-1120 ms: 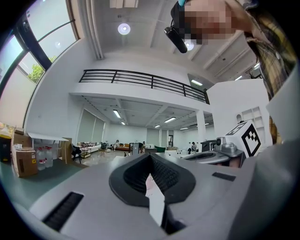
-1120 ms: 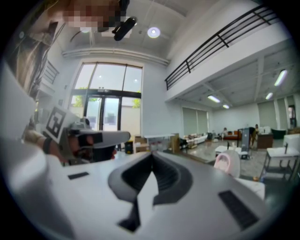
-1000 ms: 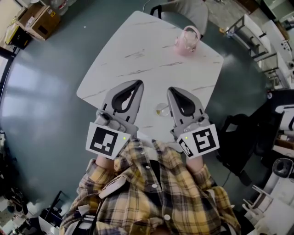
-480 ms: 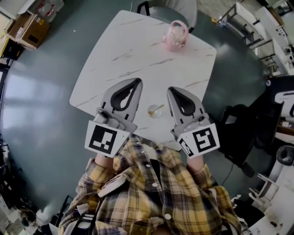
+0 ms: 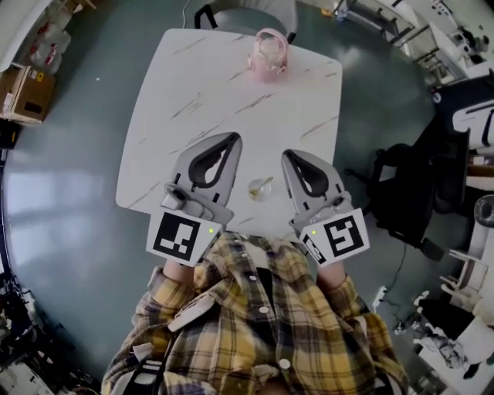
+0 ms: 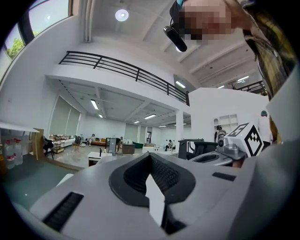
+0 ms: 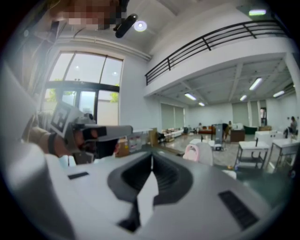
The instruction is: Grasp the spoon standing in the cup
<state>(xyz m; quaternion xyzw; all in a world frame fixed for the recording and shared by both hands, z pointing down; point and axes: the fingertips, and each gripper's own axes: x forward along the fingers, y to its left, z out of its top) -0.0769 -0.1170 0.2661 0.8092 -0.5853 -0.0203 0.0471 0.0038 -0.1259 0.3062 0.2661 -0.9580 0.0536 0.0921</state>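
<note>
A small clear cup (image 5: 258, 190) stands near the front edge of the white marble table (image 5: 193, 92). A spoon (image 5: 266, 183) leans in it, handle toward the right. The cup sits between my two grippers and slightly nearer than their tips. My left gripper (image 5: 234, 137) is held over the table left of the cup, jaws shut and empty. My right gripper (image 5: 285, 153) hangs just right of the cup, also shut and empty. In the gripper views the left gripper (image 6: 150, 155) and right gripper (image 7: 151, 157) point level across the room, and the cup is out of sight.
A pink container (image 5: 268, 54) stands at the table's far edge, also visible as the pink container (image 7: 197, 153) in the right gripper view. A grey chair (image 5: 247, 11) is behind it. A black office chair (image 5: 405, 193) stands right of the table, a cardboard box (image 5: 27, 92) on the floor at left.
The head view has swung, so the table now lies further left and higher in the picture. The cup has drifted slightly left between the grippers. Both grippers stay shut in the same pose.
</note>
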